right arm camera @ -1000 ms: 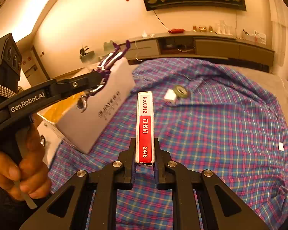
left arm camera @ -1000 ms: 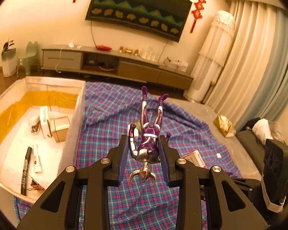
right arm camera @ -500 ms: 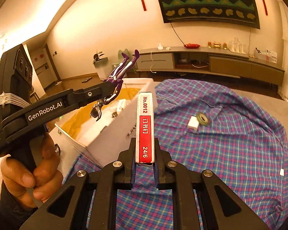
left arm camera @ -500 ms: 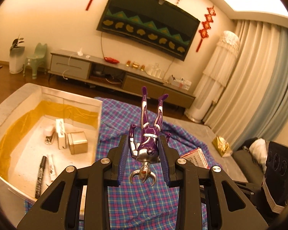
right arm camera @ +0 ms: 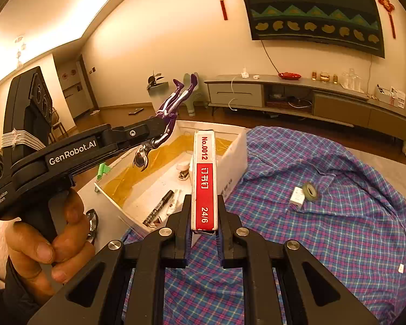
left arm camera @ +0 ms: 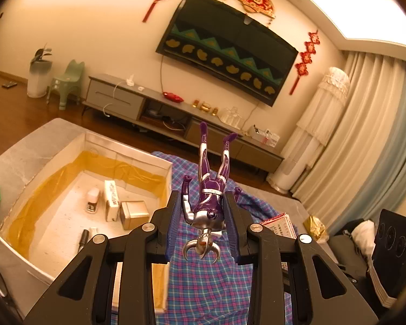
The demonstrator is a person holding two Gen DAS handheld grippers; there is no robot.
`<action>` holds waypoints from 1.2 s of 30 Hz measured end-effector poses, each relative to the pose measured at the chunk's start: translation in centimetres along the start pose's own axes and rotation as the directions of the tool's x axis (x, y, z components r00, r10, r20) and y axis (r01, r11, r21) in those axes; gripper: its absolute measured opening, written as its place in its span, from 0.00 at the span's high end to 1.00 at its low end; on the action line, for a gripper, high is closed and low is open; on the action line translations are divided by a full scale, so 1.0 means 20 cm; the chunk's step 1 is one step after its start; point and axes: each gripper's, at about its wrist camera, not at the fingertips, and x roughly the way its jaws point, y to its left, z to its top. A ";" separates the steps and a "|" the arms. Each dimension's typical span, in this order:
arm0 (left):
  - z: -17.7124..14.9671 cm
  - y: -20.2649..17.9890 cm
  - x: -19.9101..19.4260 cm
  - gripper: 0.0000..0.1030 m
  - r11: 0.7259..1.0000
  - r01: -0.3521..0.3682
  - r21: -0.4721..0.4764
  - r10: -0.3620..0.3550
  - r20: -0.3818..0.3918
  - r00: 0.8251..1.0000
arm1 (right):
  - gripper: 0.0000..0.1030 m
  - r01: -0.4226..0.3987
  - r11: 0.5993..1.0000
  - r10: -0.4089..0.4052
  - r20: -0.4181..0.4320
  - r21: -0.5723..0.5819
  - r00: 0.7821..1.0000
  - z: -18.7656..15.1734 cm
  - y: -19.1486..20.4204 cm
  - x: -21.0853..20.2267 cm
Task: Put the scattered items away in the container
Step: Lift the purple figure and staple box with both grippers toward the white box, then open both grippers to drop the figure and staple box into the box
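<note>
The white box (left arm camera: 138,159) sits left of the checked cloth (right arm camera: 338,216). The left tongs (left arm camera: 203,224) grip a purple toy figure (left arm camera: 211,189), feet pointing away, beside the box's near wall. The right tongs (right arm camera: 204,227) clamp a red staple box (right arm camera: 204,178), lengthwise toward the box.

Purple-silver figure (left arm camera: 207,203), red-white staple box (right arm camera: 204,184), blue-pink plaid cloth (right arm camera: 338,216), yellow-lined white container (left arm camera: 67,189)
</note>
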 end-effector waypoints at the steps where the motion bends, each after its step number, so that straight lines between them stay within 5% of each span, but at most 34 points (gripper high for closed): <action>1: 0.00 0.01 0.00 0.69 1.000 -0.004 -0.004 0.004 0.002 1.000 | 0.85 -0.004 1.000 0.004 0.000 -0.005 1.000 0.01 0.01 0.01; 24: 0.12 0.41 -0.12 0.69 0.980 -0.108 -0.169 0.116 0.040 0.992 | 0.85 -0.085 0.992 0.082 -0.040 -0.089 0.996 0.15 0.21 0.26; 36: 0.07 0.55 0.03 0.69 0.953 -0.186 -0.240 0.172 -0.079 0.982 | 0.85 -0.111 0.985 0.097 -0.101 -0.136 0.990 0.18 0.26 0.48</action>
